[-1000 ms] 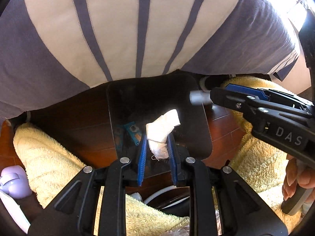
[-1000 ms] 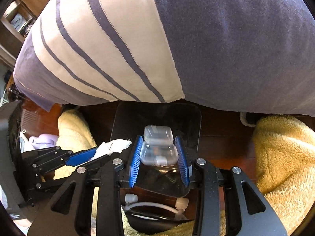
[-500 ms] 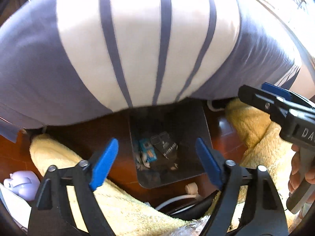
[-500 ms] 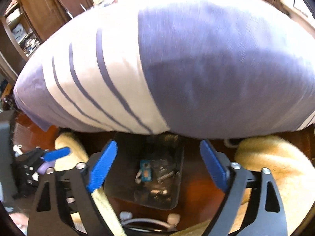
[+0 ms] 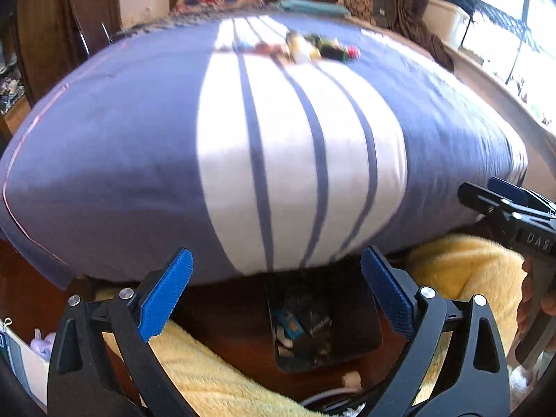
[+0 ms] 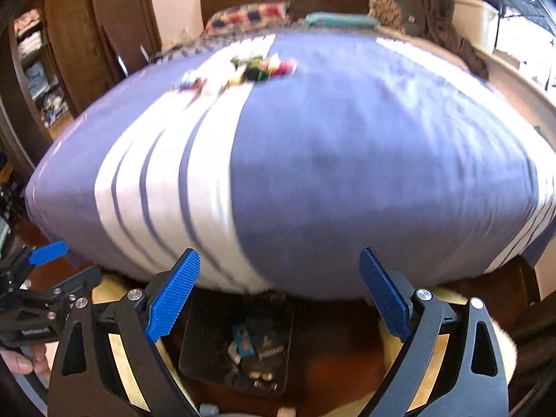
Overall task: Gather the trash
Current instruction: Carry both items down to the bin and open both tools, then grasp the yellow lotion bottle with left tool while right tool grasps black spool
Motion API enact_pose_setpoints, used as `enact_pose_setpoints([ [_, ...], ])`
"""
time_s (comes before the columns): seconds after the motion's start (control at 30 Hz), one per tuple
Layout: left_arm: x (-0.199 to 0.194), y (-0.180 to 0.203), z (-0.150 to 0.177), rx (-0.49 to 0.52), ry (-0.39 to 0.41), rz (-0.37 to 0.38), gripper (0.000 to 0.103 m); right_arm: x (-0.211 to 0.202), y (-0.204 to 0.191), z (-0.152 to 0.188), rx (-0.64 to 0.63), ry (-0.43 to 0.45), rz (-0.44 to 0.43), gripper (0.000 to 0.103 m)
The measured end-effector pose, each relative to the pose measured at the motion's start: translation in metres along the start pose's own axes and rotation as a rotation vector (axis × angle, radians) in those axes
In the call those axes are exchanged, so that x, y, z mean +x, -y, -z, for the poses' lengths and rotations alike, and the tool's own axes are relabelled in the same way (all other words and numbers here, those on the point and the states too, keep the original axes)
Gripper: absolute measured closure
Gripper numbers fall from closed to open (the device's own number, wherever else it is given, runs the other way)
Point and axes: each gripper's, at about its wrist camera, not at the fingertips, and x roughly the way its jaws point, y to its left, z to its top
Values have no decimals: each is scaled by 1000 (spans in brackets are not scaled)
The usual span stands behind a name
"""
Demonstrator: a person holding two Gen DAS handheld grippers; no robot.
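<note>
Blue-grey and white striped bedding covers a wide bed (image 5: pixel 278 146) that fills most of both views, its cloth smeared by motion blur. At its far end lie a checked pillow (image 6: pixel 248 15) and a heap of small coloured objects (image 5: pixel 312 48), too blurred to name. Fluffy yellow towelling (image 5: pixel 462 271) lies on the dark wooden floor (image 5: pixel 226 316) to either side, cut off by the frame edges.

Below the bed's hanging edge stands a dark rectangular plastic trash bin (image 5: pixel 365 323); its far rim is hidden under the bedding. Inside it lies loose trash (image 6: pixel 250 347), among it a blue-and-orange wrapper and dark packets, the rest hard to make out.

Left tongs (image 5: pixel 274 299) have blue ribbed pads; their jaws are opening, spread wide with nothing between them, and the bin sits low between and beyond the tips. Right tongs (image 6: pixel 279 295) stand spread wide and empty too, the bin below and between them, nearer the left pad.

Only the left view shows a pale lilac object (image 5: pixel 43 345) at the bottom left corner, partly cut off. Each view catches the other tool at its edge, with fingers (image 6: pixel 21 361) on its handle.
</note>
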Motion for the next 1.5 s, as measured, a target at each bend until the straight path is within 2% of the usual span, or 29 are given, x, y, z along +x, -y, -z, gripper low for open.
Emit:
enact_pose_setpoints([
  [0.2,1,-10,-39,-2,48,-36,10,4,13,-39,-5,42,22,10],
  [0.4,17,-14,-84,16,73,-79,10,34,16,-88,-27,46,23,10],
  [0.57,35,-23,-117,14,83,-86,10,68,6,-125,-73,25,1,11],
  [0.63,42,-25,-131,12,87,-81,10,85,1,-141,-91,16,-7,16],
  [0.7,49,-26,-142,8,88,-77,10,102,-1,-154,-93,-10,-29,36],
  [0.77,56,-27,-152,9,88,-75,10,121,-3,-167,-81,-37,-75,47],
  [0.93,71,-21,-174,37,91,-65,10,154,-12,-190,-96,-64,-111,50],
  [1.17,90,-12,-194,62,86,-33,10,186,-26,-209,-146,-88,-110,51],
  [1.23,99,-5,-201,71,83,-18,11,191,-28,-213,-150,-90,-120,58],
  [1.27,101,-4,-202,73,82,-14,11,192,-28,-215,-150,-91,-128,70],
  [1.3,107,0,-206,78,81,-5,11,192,-27,-216,-146,-93,-144,70],
  [1.37,114,5,-210,82,75,4,17,190,-24,-214,-141,-90,-153,71],
  [1.43,122,10,-217,81,67,29,27,185,-19,-211,-137,-80,-152,71],
  [1.5,130,15,-223,85,64,41,32,177,-11,-207,-130,-67,-150,71],
])
